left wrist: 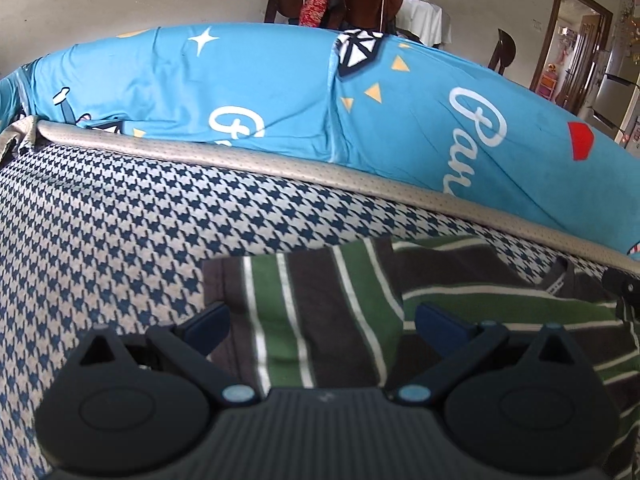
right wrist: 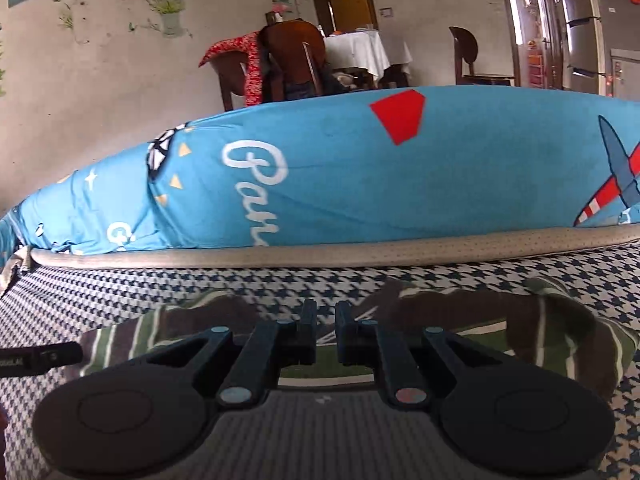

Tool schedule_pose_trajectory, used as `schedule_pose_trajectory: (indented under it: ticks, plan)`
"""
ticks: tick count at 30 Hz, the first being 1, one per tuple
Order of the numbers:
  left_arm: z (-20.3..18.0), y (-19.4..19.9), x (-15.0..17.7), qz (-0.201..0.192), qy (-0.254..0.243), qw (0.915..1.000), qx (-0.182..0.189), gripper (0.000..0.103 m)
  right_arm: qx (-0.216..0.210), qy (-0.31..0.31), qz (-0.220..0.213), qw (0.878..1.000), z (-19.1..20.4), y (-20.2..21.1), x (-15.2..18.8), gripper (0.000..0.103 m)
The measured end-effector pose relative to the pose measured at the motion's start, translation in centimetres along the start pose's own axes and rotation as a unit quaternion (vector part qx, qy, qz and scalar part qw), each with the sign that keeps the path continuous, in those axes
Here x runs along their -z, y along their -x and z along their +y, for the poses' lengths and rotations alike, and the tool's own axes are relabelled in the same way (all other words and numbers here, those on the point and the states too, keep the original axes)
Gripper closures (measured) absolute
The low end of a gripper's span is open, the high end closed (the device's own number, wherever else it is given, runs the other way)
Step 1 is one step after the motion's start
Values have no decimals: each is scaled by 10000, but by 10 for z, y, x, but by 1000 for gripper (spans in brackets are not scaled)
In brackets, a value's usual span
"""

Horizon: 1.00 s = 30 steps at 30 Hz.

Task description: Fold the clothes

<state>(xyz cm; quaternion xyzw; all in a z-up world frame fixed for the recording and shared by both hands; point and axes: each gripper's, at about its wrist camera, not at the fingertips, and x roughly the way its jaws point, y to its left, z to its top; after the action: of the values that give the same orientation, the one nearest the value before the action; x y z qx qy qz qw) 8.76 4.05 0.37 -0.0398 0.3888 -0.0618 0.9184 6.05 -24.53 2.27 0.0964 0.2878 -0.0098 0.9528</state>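
We held our left gripper (left wrist: 322, 322) spread wide over the striped shirt (left wrist: 320, 312) on the houndstooth cushion (left wrist: 120, 216), our right gripper (right wrist: 323, 330) narrowed, gripping nothing.

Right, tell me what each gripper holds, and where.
Left gripper: open above the striped shirt, holding nothing. Right gripper: nearly closed; a hold cannot be told.

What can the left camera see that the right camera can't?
Only the left wrist view shows the left gripper, fingers wide apart above the striped shirt. Only the right wrist view shows the right gripper, fingers nearly together, and a plane print on the blue quilt. Both show the shirt, the quilt, the houndstooth cover and wooden chairs.
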Motion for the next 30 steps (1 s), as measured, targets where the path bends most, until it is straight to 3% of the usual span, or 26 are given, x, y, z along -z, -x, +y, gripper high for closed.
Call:
schedule_pose_trajectory:
  ticks: [2,6,16,24,26,30]
  plan:
    - [-4,-4,0,49,-17,10000,18,0,90,51,-3,9999,-4,-6,0,89]
    - [-10,-9,2,153,-49,9999,49,0,284,315,10,9991,-8,-20,0,74]
    - [-19,-19,6,314,-181,9993,121,0,641,946,199,9933,-13,-62,-5,73]
    - [-26,-25,10,412,-294,9986,127,0,670,1196,512,9892,-17,-89,1,73]
    - [-28,-27,11,438,-333,9984,124,0,652,1232,521,9889,-16,-92,4,77]
    - [-30,-28,13,460,-351,9982,125,0,728,1272,442,9882,-14,-93,4,95]
